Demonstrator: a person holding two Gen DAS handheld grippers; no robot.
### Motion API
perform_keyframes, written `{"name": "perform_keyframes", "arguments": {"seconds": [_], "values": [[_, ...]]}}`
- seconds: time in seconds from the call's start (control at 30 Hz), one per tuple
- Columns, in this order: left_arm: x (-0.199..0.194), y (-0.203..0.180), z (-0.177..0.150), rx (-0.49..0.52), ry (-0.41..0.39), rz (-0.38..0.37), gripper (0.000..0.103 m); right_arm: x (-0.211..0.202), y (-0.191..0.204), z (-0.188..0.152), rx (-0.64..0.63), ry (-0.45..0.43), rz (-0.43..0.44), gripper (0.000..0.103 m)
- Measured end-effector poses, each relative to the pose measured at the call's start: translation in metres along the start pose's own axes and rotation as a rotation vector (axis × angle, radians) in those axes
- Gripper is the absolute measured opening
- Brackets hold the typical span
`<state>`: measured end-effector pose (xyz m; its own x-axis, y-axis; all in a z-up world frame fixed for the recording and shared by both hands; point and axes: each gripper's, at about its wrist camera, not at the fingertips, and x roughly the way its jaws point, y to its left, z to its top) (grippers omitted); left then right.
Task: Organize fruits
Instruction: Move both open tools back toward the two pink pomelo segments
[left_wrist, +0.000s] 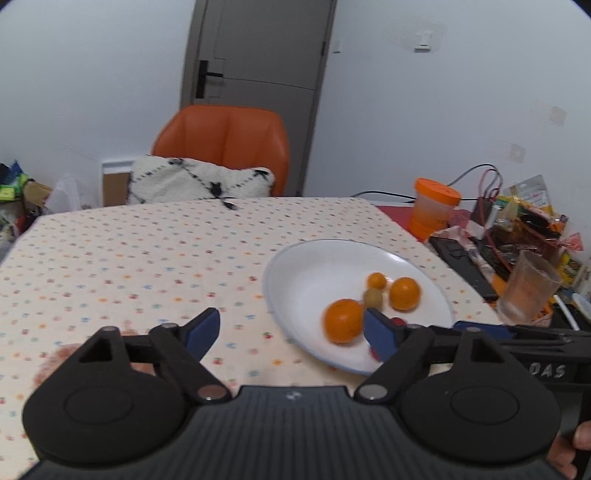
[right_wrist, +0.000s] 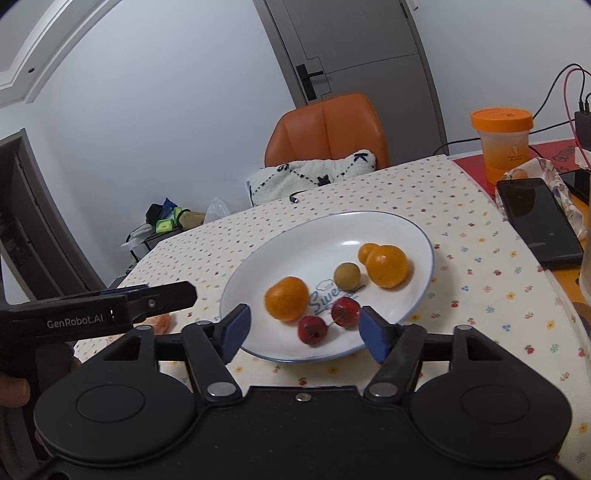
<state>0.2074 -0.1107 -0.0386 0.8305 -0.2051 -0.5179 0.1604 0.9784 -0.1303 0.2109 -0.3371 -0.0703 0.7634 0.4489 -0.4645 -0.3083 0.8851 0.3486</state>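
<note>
I have both grippers hovering low at the near edge of the white round ceramic plate with a thin blue rim (right_wrist: 391, 225), which sits on the bench under a cream cloth dotted with small flowers (left_wrist: 129, 258). My right gripper (right_wrist: 304, 330) is spread wide with nothing between its blue pads (right_wrist: 373, 334); the two small red fruits (right_wrist: 328, 321) lie on the plate just past the gap. My left gripper (left_wrist: 291, 330) is also wide open and holds nothing, its right pad over the plate's near rim and its left pad over bare cloth.

On the plate, the large orange round citrus fruit (right_wrist: 286, 302) lies on the left side, the small olive-green round fruit (right_wrist: 346, 276) sits near the centre, and a second orange citrus (right_wrist: 388, 266) rests on the right side with a smaller orange fruit (right_wrist: 365, 253) touching its far side. One more orange piece (right_wrist: 162, 323) lies on the cloth off the plate's left edge, partly hidden behind the left gripper; I cannot tell what it is.

Beyond the plate stand an orange-lidded translucent plastic cup (right_wrist: 502, 144) and a black flat phone (right_wrist: 535, 221). A clear ribbed drinking glass (left_wrist: 528, 288) stands to the plate's right.
</note>
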Motion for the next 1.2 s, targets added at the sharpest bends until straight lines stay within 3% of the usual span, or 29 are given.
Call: {"name": "perform_keyframes", "arguments": {"seconds": [0.47,1.2], "values": [[-0.025,0.044,-0.011,-0.045,-0.009,0.121,0.092,0.011,0.029,0.002,-0.028,-0.009,0.062,0.090],[-0.054,0.109,-0.026,-0.136,-0.025,0.239,0.092,0.035,0.076,0.000,-0.093,0.035,0.143,0.093]]}}
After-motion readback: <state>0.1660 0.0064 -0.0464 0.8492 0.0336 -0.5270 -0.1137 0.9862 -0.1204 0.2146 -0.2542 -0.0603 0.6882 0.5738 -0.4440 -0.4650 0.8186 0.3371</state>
